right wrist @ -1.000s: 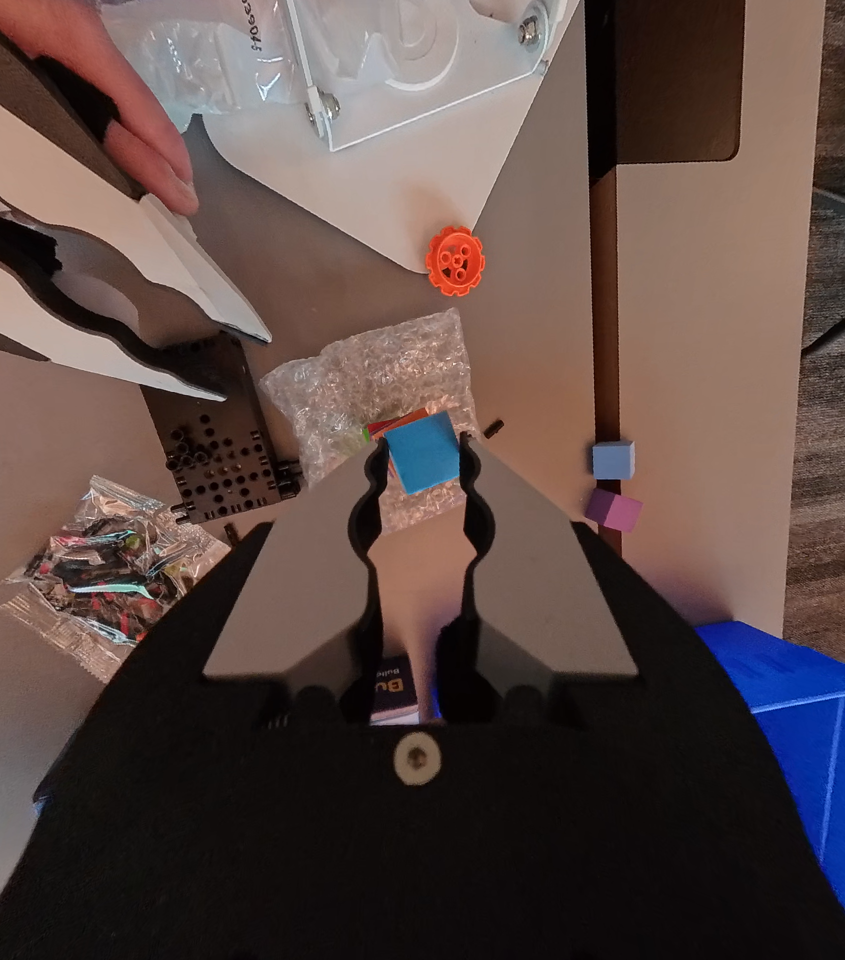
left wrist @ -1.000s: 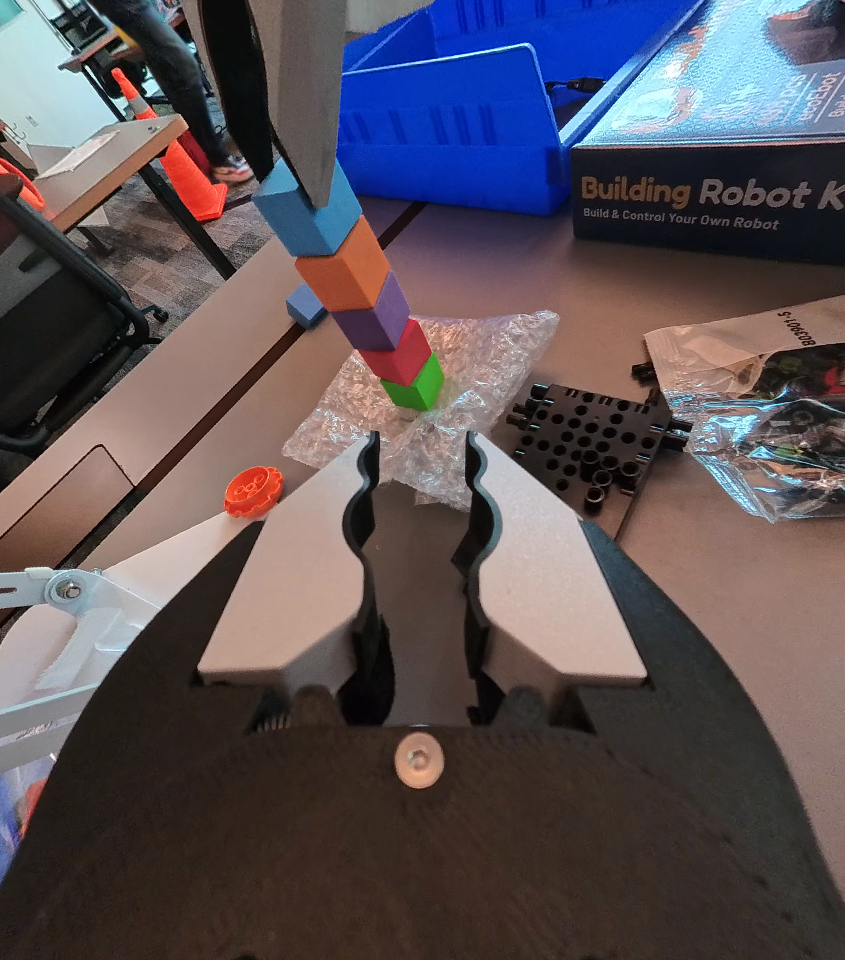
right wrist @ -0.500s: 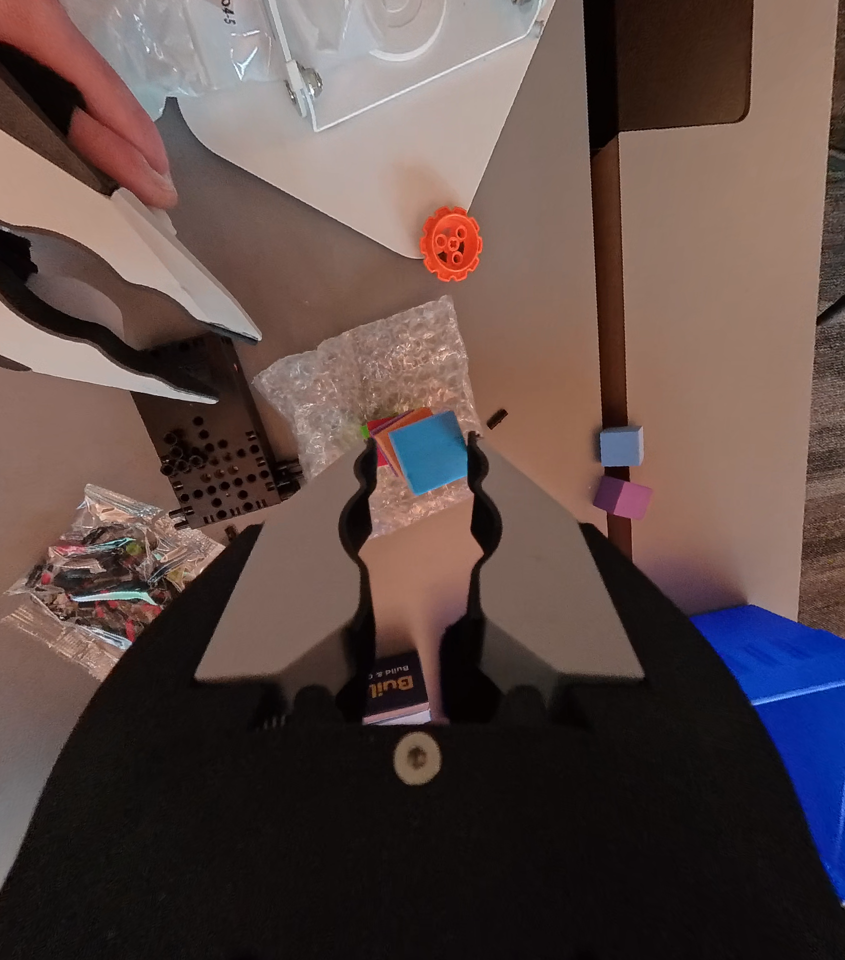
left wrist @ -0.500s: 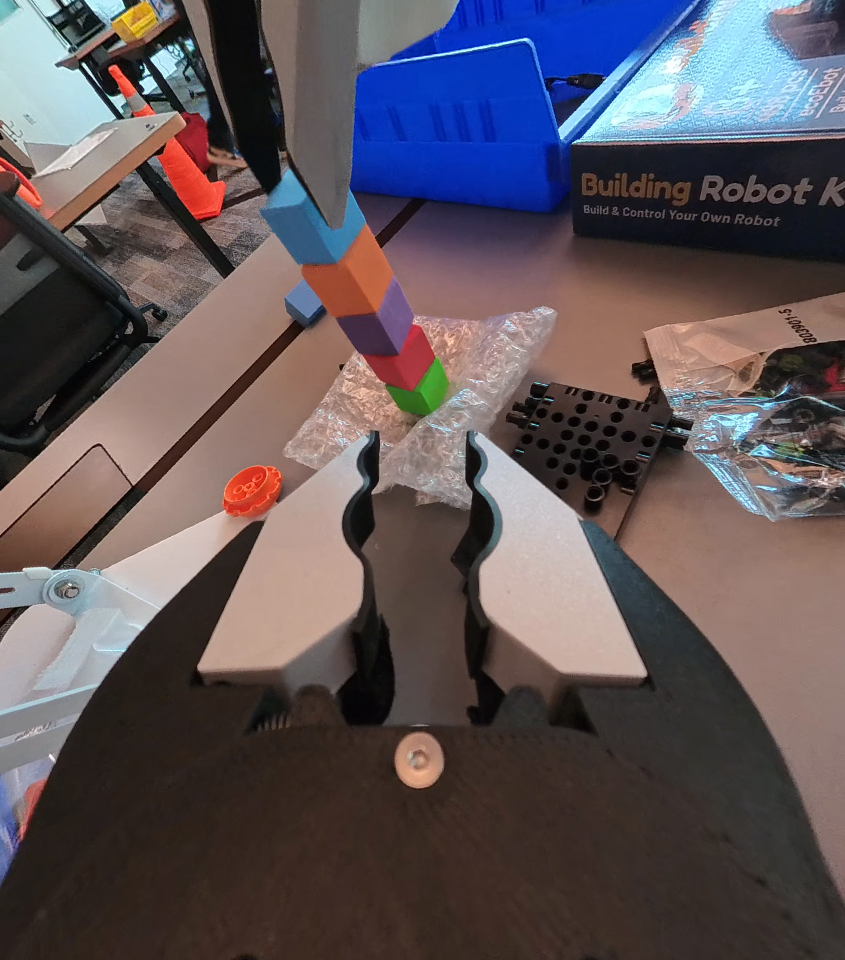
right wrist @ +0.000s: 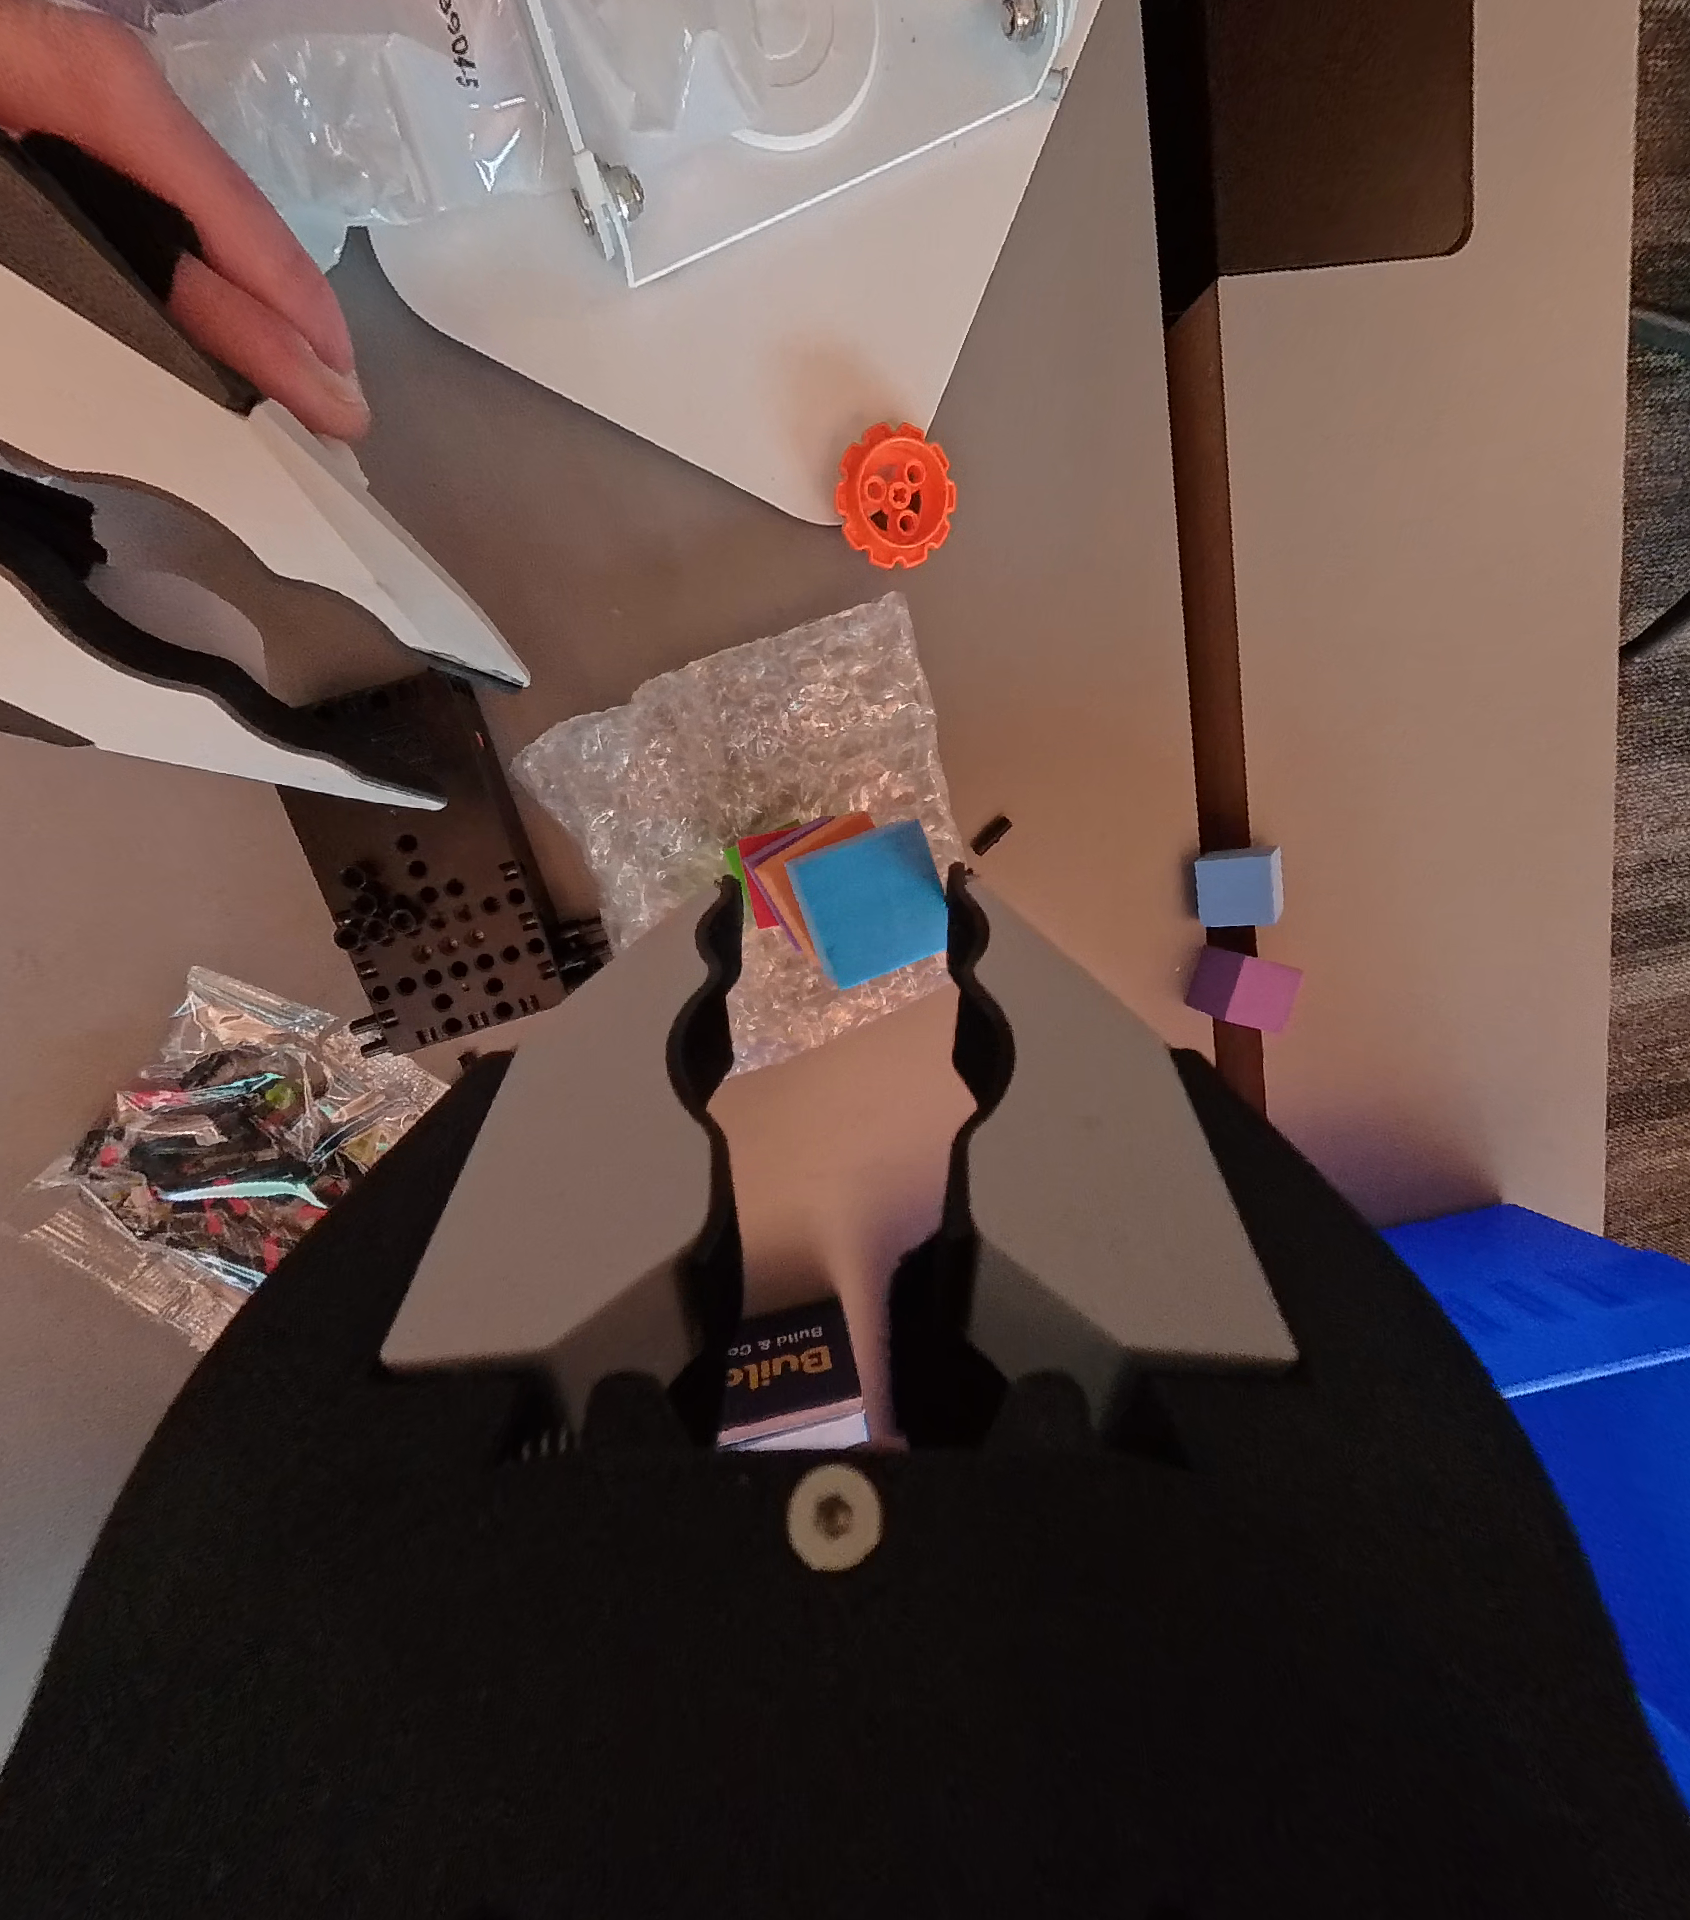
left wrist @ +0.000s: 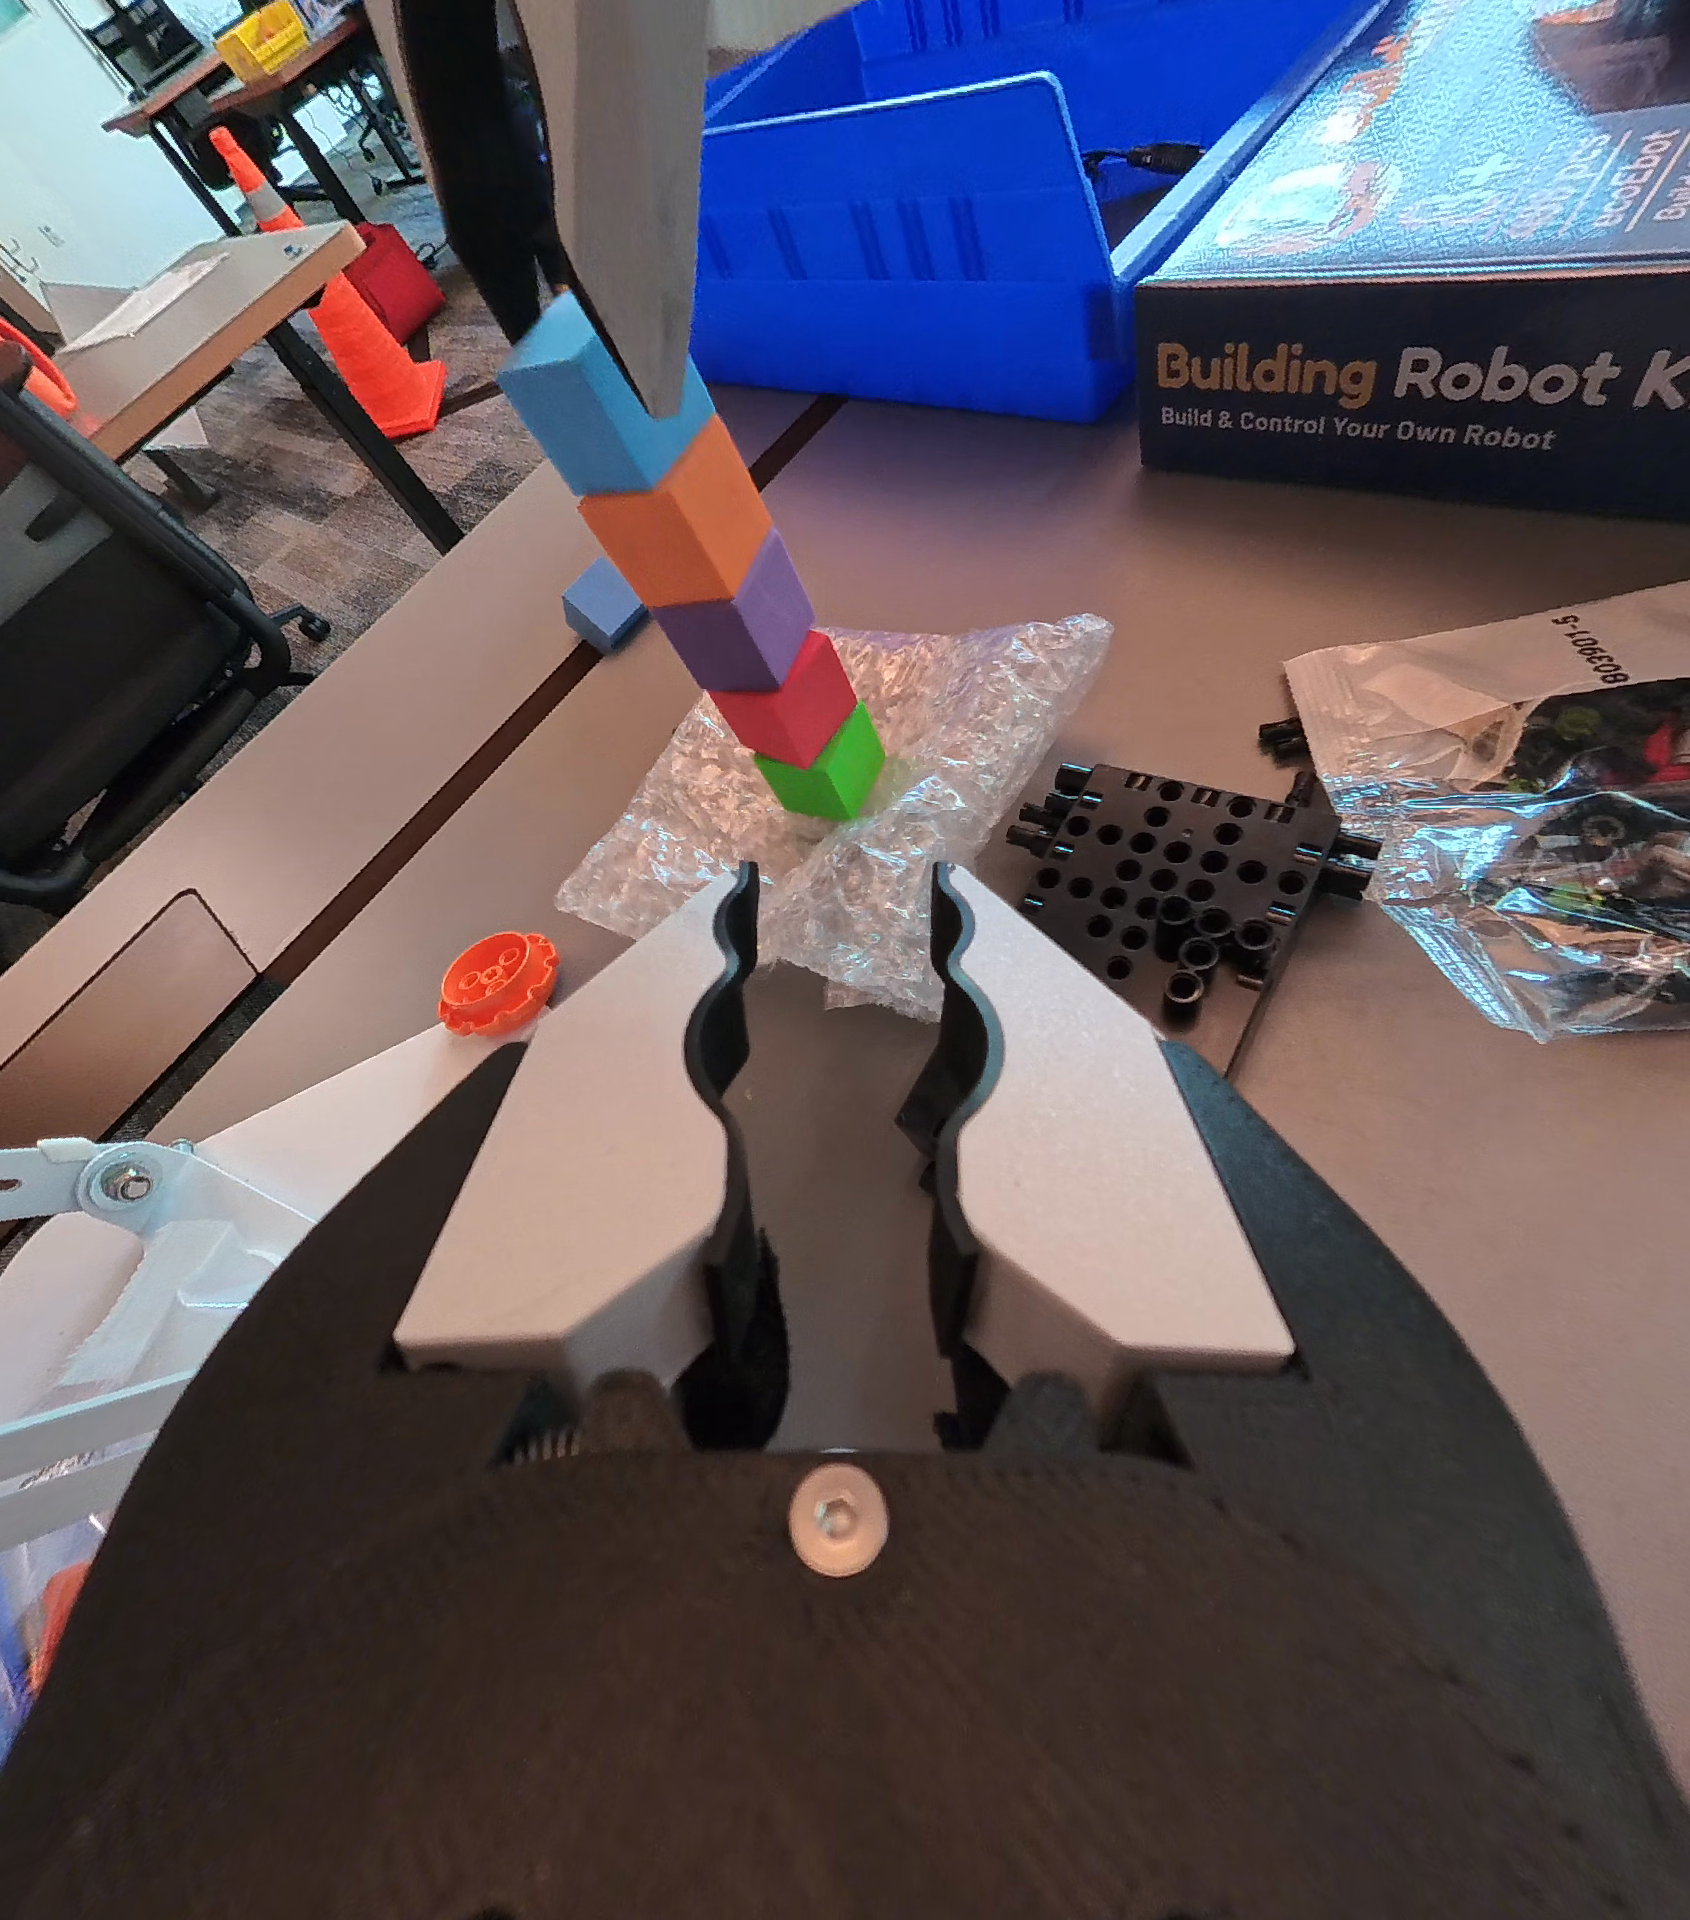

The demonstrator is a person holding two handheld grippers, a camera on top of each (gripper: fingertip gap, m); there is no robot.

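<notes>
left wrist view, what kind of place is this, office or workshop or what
Probably an office-like lab or makerspace: work desks beyond, orange traffic cones on the carpet, a blue parts bin and a robot kit box.

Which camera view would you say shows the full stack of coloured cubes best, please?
The left wrist view: the stack of cubes appears side-on, all five colours visible on the bubble wrap. The right wrist view looks straight down, showing mainly the blue top cube.
</notes>
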